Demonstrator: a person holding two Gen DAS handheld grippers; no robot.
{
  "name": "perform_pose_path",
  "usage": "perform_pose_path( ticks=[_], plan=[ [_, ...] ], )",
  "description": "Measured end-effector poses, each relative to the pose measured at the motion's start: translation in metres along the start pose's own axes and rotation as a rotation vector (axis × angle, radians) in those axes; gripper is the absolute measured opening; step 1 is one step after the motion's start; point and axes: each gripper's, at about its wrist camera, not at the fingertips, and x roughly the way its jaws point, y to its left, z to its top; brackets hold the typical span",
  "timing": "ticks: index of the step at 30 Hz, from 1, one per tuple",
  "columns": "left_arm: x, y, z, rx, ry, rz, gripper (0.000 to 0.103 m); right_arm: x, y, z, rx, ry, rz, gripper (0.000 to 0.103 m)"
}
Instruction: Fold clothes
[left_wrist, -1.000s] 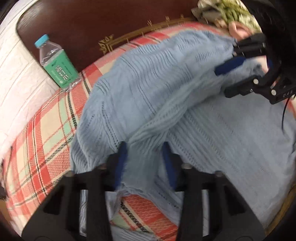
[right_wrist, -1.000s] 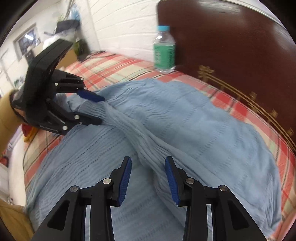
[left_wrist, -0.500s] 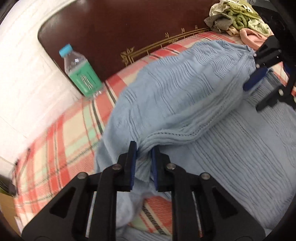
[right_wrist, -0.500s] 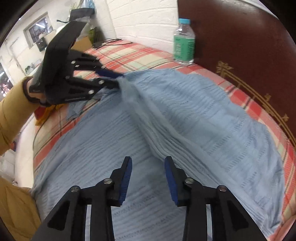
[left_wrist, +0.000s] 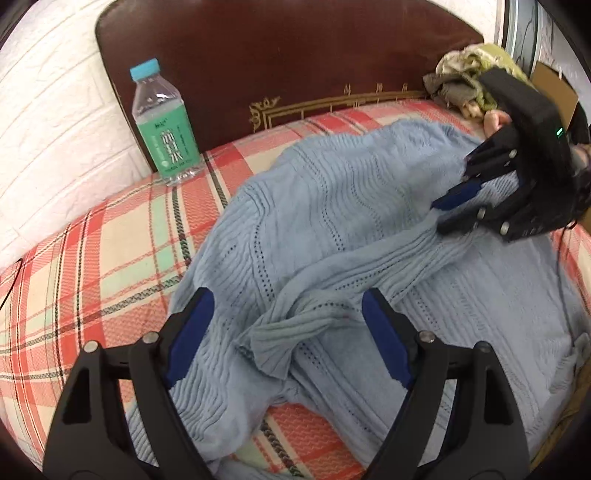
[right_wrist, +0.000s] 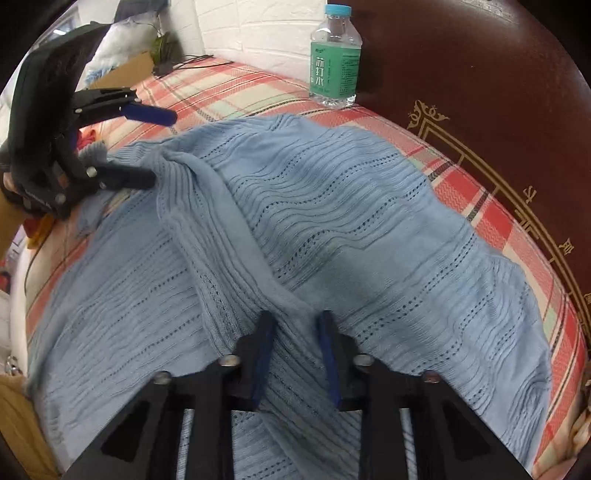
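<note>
A light blue knit sweater (left_wrist: 332, 206) lies spread on the plaid bed sheet (left_wrist: 92, 258). My left gripper (left_wrist: 286, 301) hovers over its near edge, jaws opening wide. The ribbed sleeve cuff (left_wrist: 273, 343) lies loose between the fingers, touched by neither pad. In the right wrist view the left gripper (right_wrist: 162, 147) stands open at the sweater's (right_wrist: 332, 206) far left end. My right gripper (right_wrist: 295, 321) is closing, and its blue pads pinch a raised fold of the sweater. The left wrist view shows the right gripper (left_wrist: 437, 218) low on the cloth at the far right.
A water bottle (left_wrist: 164, 125) with a green label stands on the sheet against the dark brown headboard (left_wrist: 295, 55); it also shows as the bottle (right_wrist: 336, 55) at the top. A pile of crumpled clothes (left_wrist: 469, 74) lies at the far right. A white brick wall (left_wrist: 55, 110) borders the bed.
The left gripper, shut on the sleeve half a second ago, has opened wide and dropped it onto the sweater. The right gripper's jaws have closed onto a fold.
</note>
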Motion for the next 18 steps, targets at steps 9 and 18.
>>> perform_pose_path(
  ticks=[9, 18],
  plan=[
    [0.008, 0.007, 0.011, -0.038, -0.022, 0.060, 0.053, -0.030, -0.036, 0.011, 0.147, -0.128, -0.085, 0.006],
    [-0.039, 0.057, -0.003, -0.219, -0.038, 0.040, 0.059, -0.014, -0.042, 0.001, 0.241, -0.101, -0.072, 0.032]
  ],
)
